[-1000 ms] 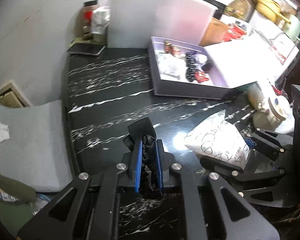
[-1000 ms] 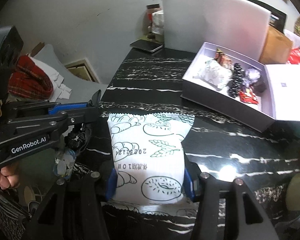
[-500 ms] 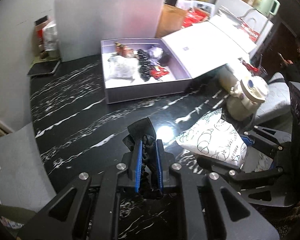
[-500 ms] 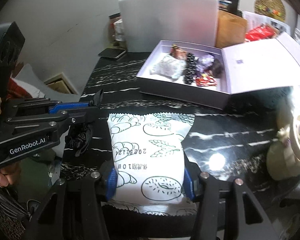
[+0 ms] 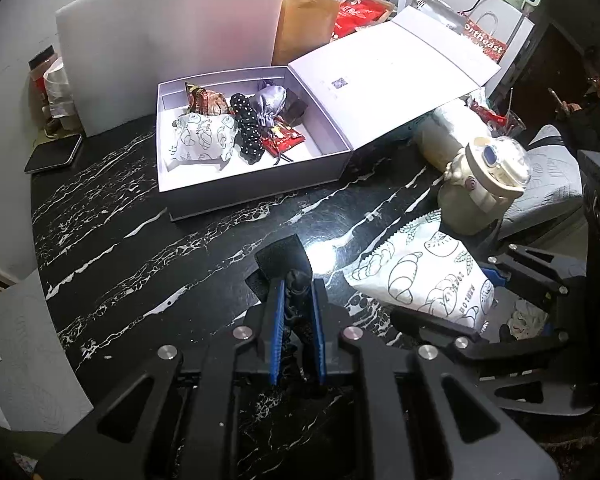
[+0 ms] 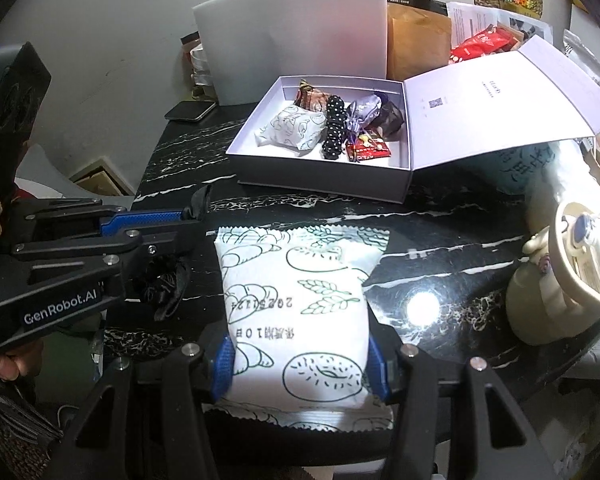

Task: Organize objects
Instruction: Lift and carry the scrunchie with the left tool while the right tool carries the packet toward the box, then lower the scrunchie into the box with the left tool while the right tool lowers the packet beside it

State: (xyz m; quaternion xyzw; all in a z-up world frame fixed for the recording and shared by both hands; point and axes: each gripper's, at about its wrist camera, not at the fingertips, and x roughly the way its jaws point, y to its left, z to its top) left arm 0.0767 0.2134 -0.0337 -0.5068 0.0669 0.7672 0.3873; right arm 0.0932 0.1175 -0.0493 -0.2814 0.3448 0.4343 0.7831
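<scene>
My left gripper [image 5: 297, 296] is shut on a black fabric hair tie [image 5: 284, 260] and holds it above the black marble table [image 5: 120, 220]. It also shows at the left of the right wrist view [image 6: 188, 220]. My right gripper [image 6: 300, 364] is shut on a white bread packet [image 6: 296, 300] printed with pastry drawings, also seen in the left wrist view [image 5: 420, 280]. An open lilac box [image 5: 256, 184] stands at the back with a similar white packet [image 5: 204, 138], a dotted black scrunchie [image 5: 248, 128], a purple pouch [image 5: 268, 104] and red snack packs inside.
The box lid [image 5: 384, 76] lies open to the right. A cream kettle-like jar [image 5: 484, 188] stands at the right. A white foam board [image 5: 172, 36] stands behind the box. A phone [image 5: 54, 154] lies at the left. Bags and packets crowd the back.
Both grippers have swung right and nearer to the open box, still holding their items. The box now sits more central in both views.
</scene>
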